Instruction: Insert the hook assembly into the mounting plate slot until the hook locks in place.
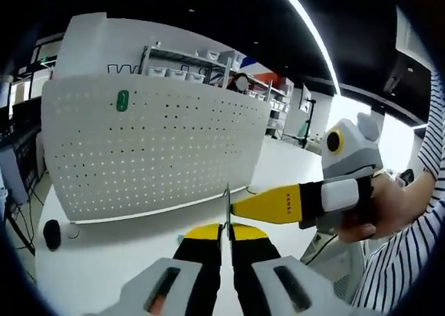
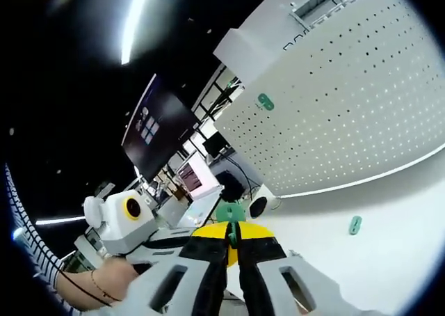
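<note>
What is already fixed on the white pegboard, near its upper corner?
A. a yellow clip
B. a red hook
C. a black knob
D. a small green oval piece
D: a small green oval piece sits on the white pegboard near its upper corner in the left gripper view, and the right gripper view shows it there too.

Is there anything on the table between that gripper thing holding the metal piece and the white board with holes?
Nothing: in the left gripper view, bare white table lies between the left hand-held gripper and the pegboard.

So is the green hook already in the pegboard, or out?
One green hook is in the pegboard, upper left. Another green piece lies on the table.
</note>
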`<state>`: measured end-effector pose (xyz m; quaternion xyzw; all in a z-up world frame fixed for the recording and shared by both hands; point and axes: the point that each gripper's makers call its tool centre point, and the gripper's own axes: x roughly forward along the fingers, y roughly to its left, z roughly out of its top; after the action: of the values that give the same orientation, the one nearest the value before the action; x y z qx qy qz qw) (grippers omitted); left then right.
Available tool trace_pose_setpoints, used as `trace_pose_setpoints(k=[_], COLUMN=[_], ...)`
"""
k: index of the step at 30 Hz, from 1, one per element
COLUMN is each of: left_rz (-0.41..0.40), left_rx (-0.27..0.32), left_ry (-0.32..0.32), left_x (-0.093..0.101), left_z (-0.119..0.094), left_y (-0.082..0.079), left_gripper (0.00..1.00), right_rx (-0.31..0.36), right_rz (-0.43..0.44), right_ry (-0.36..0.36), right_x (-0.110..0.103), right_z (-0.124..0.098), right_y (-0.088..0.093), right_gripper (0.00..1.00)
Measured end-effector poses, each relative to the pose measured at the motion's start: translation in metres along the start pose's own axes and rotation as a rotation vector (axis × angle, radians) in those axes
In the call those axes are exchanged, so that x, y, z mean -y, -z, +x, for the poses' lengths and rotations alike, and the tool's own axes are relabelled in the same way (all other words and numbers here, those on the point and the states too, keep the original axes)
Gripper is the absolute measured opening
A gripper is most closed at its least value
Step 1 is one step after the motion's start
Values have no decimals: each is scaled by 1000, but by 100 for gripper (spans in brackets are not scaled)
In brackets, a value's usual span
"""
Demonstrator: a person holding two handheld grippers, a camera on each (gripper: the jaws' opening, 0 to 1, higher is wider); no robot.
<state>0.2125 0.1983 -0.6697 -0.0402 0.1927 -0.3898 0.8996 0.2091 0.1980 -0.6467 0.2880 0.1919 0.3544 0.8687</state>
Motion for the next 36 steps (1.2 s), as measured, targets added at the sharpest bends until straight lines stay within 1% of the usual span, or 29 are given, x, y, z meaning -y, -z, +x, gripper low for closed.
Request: trace_pose_setpoints(k=[3,5,10,11,13,14,16,20,22,25,28,30,34,36], left_rz=[-25,-24,-18,-31,-76,-84,-98,-111,-119,-126,-139,-130,-143,-144], left_rx=[-3,-3,-8,-9,-3,1,4,6,11,17,19,16,19,22], left_ry=[36,37,45,56,68,65,63,65,75,71,64,69,50,40], left_x=[2,2,1,0,0,-1,-3,-5,-3,-5,-8,-7,-12,-14], left_z=[0,0,0,0,-1,-1,-4,-6,-8,-10,-11,-12,-13,-15], left_y=[0,-2,-4,-3,-2,-2,-1,1,0,0,2,4,5,6], left_gripper=[10,18,27,32,41,45,48,54,57,62,65,65,77,79], right_rx=[-3,-9,-16,-19,-24,-27,-32,-45,-45,-43,-48,-46,-22,-10], right_rz=[-11,-26,-83,-128,-138,-149,-187,-231,-250,-301,-310,-326,-348,-363], right_ry=[-12,-22,-39,-45,-42,-40,-33,-29,-25,-29,-33,-21,8,28], right_x=[-3,-7,-13,-15,-16,-16,-16,-16,-16,-19,-18,-16,-13,-11], right_z=[0,1,3,2,3,3,2,2,3,2,4,4,5,6], right_y=[-1,0,-2,-3,-3,-3,-3,-1,-2,-3,-1,-1,-2,-4], right_gripper=[0,0,0,0,0,0,0,0,0,0,0,0,0,0])
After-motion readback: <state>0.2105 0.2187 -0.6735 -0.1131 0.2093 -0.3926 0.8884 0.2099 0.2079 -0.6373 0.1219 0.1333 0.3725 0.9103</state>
